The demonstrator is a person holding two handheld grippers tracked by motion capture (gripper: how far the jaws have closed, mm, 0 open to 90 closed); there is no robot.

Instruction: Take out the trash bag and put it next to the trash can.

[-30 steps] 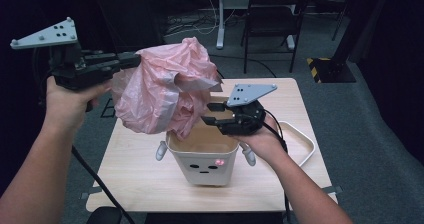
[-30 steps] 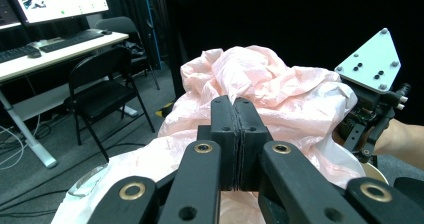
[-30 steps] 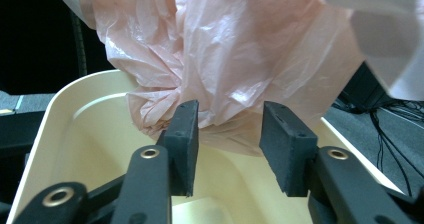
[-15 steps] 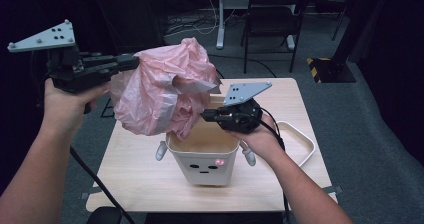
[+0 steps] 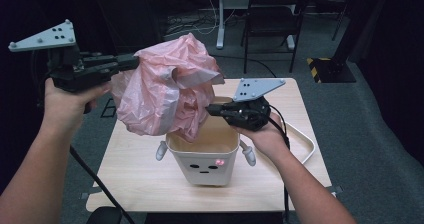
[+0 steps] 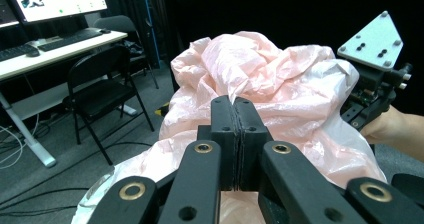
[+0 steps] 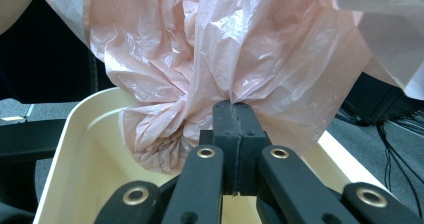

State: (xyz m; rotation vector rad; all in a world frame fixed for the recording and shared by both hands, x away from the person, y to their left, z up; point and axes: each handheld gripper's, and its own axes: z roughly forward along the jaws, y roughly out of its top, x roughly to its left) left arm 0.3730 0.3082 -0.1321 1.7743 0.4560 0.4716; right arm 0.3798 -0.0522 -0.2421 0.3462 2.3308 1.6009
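A crumpled pink plastic bag (image 5: pixel 165 91) hangs in the air above a cream bin (image 5: pixel 202 154) with a small face and side handles. My left gripper (image 5: pixel 134 61) is shut on the bag's upper left edge, held high at the left; in the left gripper view the jaws (image 6: pixel 233 101) pinch the film. My right gripper (image 5: pixel 210 109) has just closed on the bag's lower right part, right over the bin's mouth; its jaws (image 7: pixel 233 106) clamp a fold of pink film above the bin's rim (image 7: pixel 85 119).
The bin stands on a light wooden table (image 5: pixel 140 174). A white tray (image 5: pixel 307 144) lies at the table's right side. Behind the table stand a black chair (image 5: pixel 275 14) and a desk leg (image 5: pixel 220 19); grey floor surrounds the table.
The right gripper's jaws went from open beside the bag to shut on its lower part. The left gripper kept its hold and place.
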